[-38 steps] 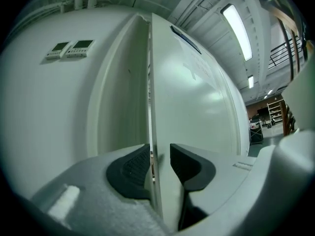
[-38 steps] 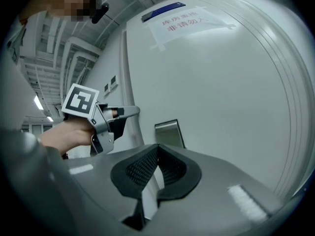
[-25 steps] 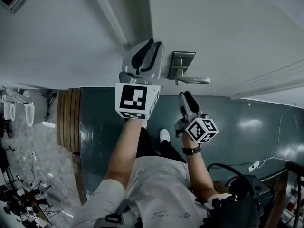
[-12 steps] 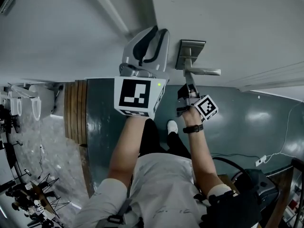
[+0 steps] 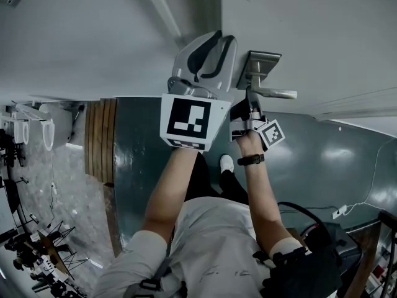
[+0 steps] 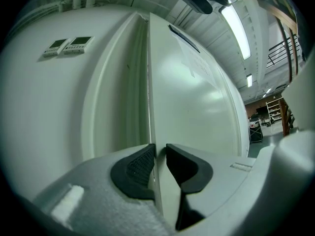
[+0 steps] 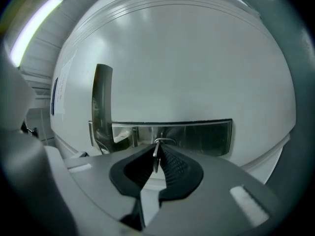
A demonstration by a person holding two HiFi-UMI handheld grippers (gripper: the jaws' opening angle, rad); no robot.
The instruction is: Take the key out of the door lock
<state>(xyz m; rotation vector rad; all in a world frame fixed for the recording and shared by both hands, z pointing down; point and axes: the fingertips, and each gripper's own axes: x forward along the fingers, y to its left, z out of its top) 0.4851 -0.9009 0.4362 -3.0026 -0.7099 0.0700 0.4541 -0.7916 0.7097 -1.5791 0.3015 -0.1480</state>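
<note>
Key (image 7: 155, 160), seated in lock plate (image 7: 202, 136): right gripper (image 7: 157, 151) fingers are closing on its head, probably needing a firm square pinch and a straight outward pull, while left gripper (image 6: 160, 149) fingers are clamping the door (image 6: 197, 107) edge steady.

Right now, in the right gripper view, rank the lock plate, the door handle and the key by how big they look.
1. lock plate, the wide metal strip
2. door handle, clearly narrower
3. key, by far the smallest; only a thin edge shows between the pads
</note>
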